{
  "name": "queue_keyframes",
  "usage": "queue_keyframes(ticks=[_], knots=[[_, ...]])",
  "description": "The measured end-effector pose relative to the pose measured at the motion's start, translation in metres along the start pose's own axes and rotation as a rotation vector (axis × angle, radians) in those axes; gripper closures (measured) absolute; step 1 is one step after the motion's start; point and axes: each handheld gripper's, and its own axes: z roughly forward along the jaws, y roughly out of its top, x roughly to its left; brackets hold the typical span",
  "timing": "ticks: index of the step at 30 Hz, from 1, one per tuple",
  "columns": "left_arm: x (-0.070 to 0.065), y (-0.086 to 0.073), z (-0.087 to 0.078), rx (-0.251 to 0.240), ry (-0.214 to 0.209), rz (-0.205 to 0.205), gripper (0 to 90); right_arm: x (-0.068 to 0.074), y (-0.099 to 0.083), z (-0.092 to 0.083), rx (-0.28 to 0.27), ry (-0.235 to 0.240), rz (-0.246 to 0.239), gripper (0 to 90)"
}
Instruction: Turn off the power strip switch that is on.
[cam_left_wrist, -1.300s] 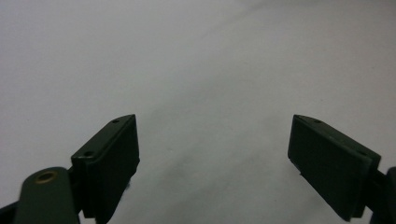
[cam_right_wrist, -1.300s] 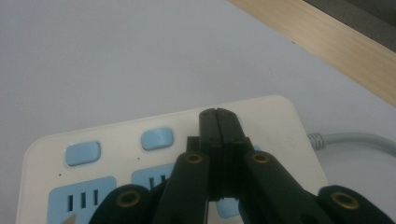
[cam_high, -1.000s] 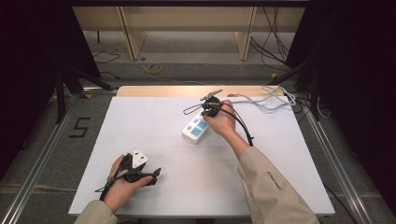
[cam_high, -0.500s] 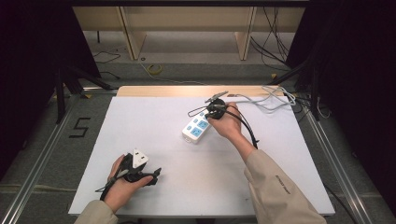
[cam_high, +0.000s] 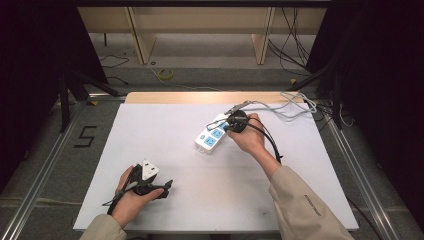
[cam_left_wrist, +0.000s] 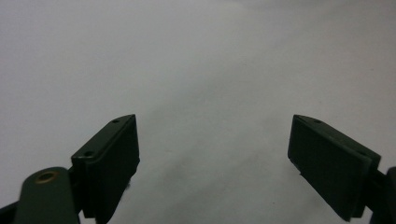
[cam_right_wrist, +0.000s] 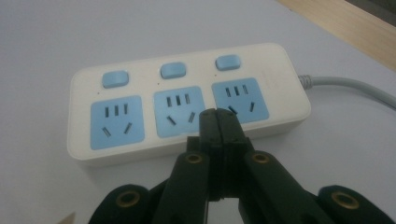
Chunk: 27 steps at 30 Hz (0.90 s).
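Observation:
A white power strip (cam_high: 211, 137) with three light-blue sockets and three blue switches lies flat right of the table's middle, also close up in the right gripper view (cam_right_wrist: 187, 109). My right gripper (cam_high: 227, 126) is over its far end. Its jaws are shut with nothing between them, and the tips (cam_right_wrist: 218, 117) hover between the middle and the cable-end socket. My left gripper (cam_high: 165, 189) rests low at the near left, jaws pointing right. They stand open over bare white tabletop (cam_left_wrist: 217, 140).
The strip's grey cable (cam_high: 285, 104) (cam_right_wrist: 355, 86) runs in loops to the back right corner. The white table (cam_high: 200, 200) has a wooden strip (cam_high: 190, 97) along its far edge. Metal rails and dark curtains flank both sides.
My right gripper has slid a little to the right along the power strip, toward its cable end, jaws still shut. The left hand has stayed where it was.

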Motion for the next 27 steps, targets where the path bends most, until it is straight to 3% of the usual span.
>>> queue_keyframes(ticks=[13,27], knots=[[0.000,0.000,0.000,0.001,0.001,-0.004,16.4,-0.003,-0.017,-0.015,-0.006,0.000,-0.001,90.0],[-0.001,0.000,0.001,0.002,-0.001,-0.006,16.5,0.003,-0.039,-0.033,-0.004,0.021,-0.011,90.0]])
